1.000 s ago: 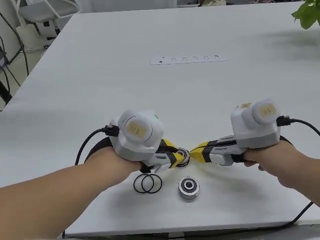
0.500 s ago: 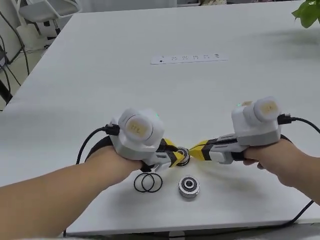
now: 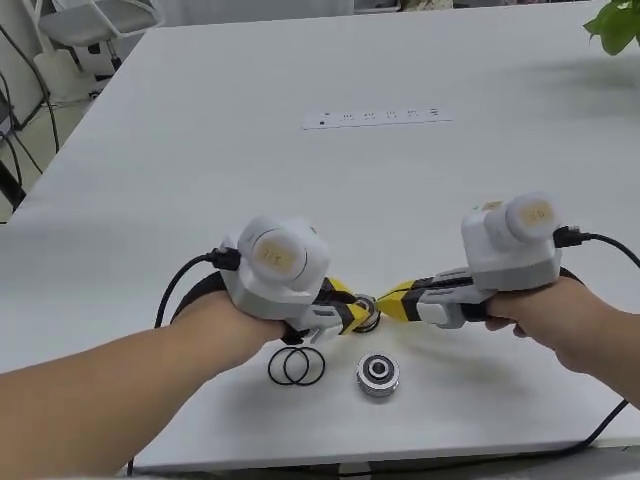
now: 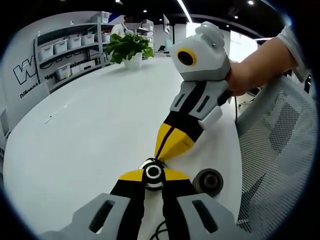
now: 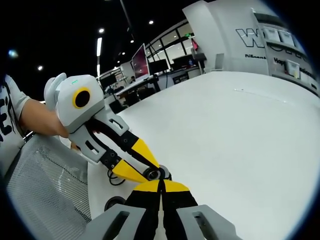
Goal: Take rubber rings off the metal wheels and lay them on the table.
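Note:
A small metal wheel (image 3: 366, 311) hangs just above the white table (image 3: 300, 180), with my left gripper (image 3: 357, 317) shut on it from the left. In the left gripper view the wheel (image 4: 153, 172) sits between my yellow jaw tips, a black rubber ring around its rim. My right gripper (image 3: 386, 304) comes in from the right, shut, its tips pinching that ring at the wheel's edge (image 5: 152, 173). A second wheel (image 3: 378, 373) lies on the table below them. Two loose rubber rings (image 3: 296, 366) lie overlapping to its left.
The table's front edge runs close below the loose wheel. A power strip (image 3: 377, 118) lies far back in the middle. A plant (image 3: 615, 25) stands at the far right corner, and a mesh chair (image 4: 280, 150) is beside the table.

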`<state>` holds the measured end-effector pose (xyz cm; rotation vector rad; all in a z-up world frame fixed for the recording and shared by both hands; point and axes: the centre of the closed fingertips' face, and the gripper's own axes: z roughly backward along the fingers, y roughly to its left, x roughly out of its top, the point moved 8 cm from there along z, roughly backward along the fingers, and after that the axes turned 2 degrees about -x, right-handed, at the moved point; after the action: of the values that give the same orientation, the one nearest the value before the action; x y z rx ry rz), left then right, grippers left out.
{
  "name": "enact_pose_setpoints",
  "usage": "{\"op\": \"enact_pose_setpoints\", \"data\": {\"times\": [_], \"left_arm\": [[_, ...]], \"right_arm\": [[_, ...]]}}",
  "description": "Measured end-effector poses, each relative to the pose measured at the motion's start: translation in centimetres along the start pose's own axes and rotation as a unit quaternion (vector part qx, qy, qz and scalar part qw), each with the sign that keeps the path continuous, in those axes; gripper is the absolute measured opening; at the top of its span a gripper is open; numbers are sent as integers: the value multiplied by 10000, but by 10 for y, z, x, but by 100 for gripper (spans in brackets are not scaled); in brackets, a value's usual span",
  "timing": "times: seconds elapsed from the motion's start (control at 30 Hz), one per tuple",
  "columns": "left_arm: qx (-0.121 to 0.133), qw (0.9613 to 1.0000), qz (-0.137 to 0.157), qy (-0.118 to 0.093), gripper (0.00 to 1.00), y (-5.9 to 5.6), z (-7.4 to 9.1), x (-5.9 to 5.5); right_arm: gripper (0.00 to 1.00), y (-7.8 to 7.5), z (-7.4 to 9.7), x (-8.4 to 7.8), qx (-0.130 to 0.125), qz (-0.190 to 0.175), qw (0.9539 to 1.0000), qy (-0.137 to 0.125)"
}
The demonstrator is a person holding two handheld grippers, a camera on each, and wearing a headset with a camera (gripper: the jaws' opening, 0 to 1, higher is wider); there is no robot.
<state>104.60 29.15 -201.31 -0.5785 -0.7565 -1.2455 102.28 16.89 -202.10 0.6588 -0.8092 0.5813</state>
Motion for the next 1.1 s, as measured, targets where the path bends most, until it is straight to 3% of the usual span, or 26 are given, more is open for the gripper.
{"op": "enact_pose_setpoints", "data": {"times": [0.9, 1.0, 1.03, 1.07, 1.1], "left_arm": [[-17, 10000, -23, 48, 7, -1, 0, 0], [-15, 10000, -22, 46, 7, -1, 0, 0], [-17, 10000, -24, 46, 7, -1, 1, 0], [-15, 10000, -23, 43, 7, -1, 1, 0], [-11, 10000, -12, 39, 7, -2, 1, 0]], "right_arm": [[0, 1, -3, 1, 123, 135, 9998, -6], [0, 5, -4, 3, 265, 147, 9995, -85], [0, 6, -5, 7, 296, 192, 9991, -221], [0, 12, -4, 12, 481, 103, 9982, -338], [0, 11, -4, 12, 410, 151, 9986, -287]]}}
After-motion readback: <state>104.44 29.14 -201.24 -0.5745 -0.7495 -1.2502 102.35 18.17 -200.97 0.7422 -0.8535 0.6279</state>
